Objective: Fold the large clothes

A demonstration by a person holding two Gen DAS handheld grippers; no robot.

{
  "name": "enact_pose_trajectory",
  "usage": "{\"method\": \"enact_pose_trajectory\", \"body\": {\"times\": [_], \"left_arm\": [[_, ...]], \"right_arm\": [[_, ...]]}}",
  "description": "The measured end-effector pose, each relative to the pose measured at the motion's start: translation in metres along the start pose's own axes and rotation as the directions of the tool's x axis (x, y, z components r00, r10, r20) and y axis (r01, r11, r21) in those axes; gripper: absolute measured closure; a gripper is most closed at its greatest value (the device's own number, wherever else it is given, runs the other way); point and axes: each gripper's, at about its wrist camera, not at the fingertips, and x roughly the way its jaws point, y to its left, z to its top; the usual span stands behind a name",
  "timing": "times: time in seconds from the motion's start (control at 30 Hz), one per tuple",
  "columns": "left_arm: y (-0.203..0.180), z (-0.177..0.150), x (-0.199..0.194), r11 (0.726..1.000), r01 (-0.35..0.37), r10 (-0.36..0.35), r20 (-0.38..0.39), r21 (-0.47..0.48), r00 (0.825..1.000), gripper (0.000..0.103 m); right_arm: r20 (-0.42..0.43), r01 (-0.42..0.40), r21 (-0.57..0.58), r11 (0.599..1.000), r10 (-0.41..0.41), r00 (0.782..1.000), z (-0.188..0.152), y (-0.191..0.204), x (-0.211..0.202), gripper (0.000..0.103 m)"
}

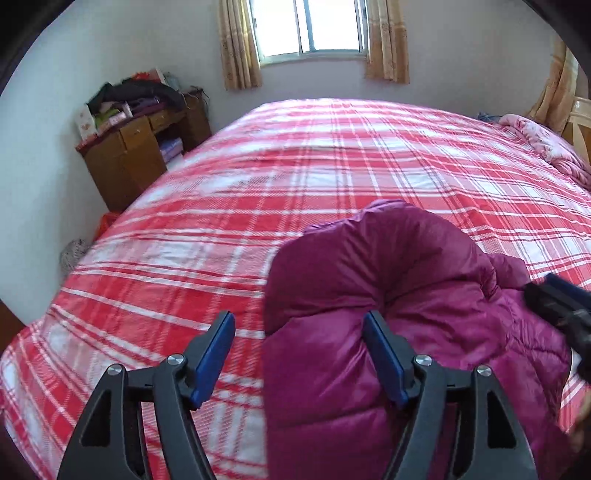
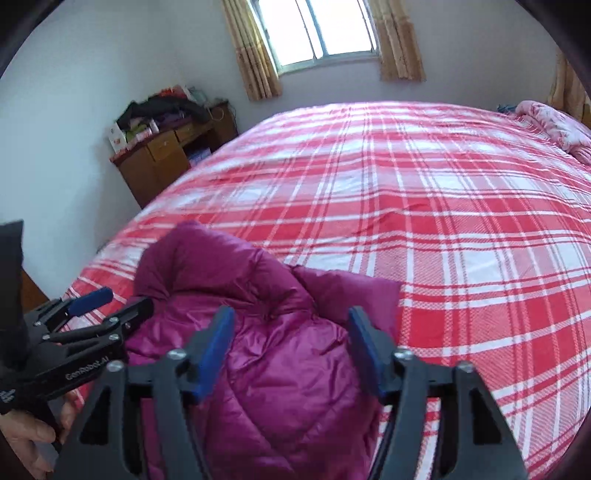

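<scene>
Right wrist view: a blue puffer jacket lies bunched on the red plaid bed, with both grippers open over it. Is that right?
Not quite: the puffer jacket is magenta, not blue; only the pads on the fingers are blue. The right wrist view shows this. The rest holds: it lies bunched on the red plaid bed, and the right gripper and left gripper are both open.

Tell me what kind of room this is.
Most likely a home bedroom: a large bed under a red plaid sheet, a curtained window, and a wooden desk piled with clothes and boxes.
</scene>
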Motion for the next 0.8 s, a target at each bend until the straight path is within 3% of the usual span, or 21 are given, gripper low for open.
{"method": "enact_pose_trajectory", "body": {"times": [0.13,0.23,0.27,0.33,0.43,0.57,0.67,0.73,0.8], "left_arm": [[0.015,-0.01,-0.027,1.0,-0.021,0.021,0.044,-0.007,0.999,0.024],[0.044,-0.022,-0.042,0.984,0.134,-0.126,0.073,-0.114,0.989,0.023],[0.054,-0.025,-0.043,0.968,0.191,-0.181,0.076,-0.161,0.98,0.022],[0.074,-0.031,-0.036,0.905,0.319,-0.31,0.079,-0.282,0.948,0.014],[0.087,-0.037,-0.016,0.825,0.408,-0.425,0.045,-0.392,0.904,0.013],[0.083,-0.042,0.003,0.817,0.415,-0.46,-0.017,-0.401,0.888,0.013],[0.078,-0.047,0.011,0.794,0.439,-0.492,-0.02,-0.421,0.87,0.013],[0.074,-0.051,0.009,0.805,0.446,-0.484,0.001,-0.392,0.875,0.013],[0.06,-0.053,0.008,0.834,0.455,-0.475,0.012,-0.312,0.88,0.013]], "right_arm": [[0.04,-0.037,0.087,0.995,0.034,0.999,-0.011,-0.017,-0.038,0.023],[0.048,-0.081,0.176,0.981,0.073,0.996,-0.027,-0.034,-0.058,0.022],[0.053,-0.101,0.216,0.971,0.091,0.994,-0.033,-0.041,-0.062,0.021],[0.048,-0.148,0.278,0.949,0.141,0.989,-0.04,-0.048,-0.063,0.016],[0.015,-0.185,0.335,0.924,0.191,0.981,-0.045,-0.049,-0.055,0.015],[-0.019,-0.17,0.303,0.938,0.184,0.983,-0.047,-0.04,-0.042,0.014],[-0.057,-0.169,0.289,0.942,0.194,0.979,-0.052,-0.035,-0.029,0.011],[-0.074,-0.159,0.276,0.948,0.186,0.98,-0.057,-0.035,-0.022,0.01],[-0.077,-0.167,0.293,0.941,0.197,0.977,-0.062,-0.04,-0.016,0.007]]}}
